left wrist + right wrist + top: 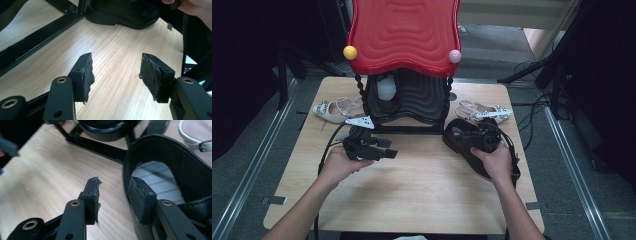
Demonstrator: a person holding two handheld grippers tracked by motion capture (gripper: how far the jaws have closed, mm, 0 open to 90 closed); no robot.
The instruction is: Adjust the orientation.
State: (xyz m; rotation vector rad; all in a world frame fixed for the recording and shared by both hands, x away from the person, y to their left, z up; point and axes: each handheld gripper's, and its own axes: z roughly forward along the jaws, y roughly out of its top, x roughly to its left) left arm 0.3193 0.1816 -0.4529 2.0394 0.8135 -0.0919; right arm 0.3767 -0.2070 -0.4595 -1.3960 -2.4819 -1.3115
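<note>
**Wooden bench, black shoe at the right jaws**

Pale wood grain runs under everything we see. Our right hand-held gripper (113, 195) straddles the side wall of the black shoe (464, 140): one jaw sits inside against the lining, the other stands outside over bare wood, clear of the leather, so the wall is not clamped. Our left hand-held gripper (116, 72) hangs released, jaws wide over the bench (422, 185) with nothing between them. Beyond it we see the shoe beside the black shoe rack (412, 100), under its red top (404, 35). White sandals (334, 109) lie at either side of the rack.
</note>
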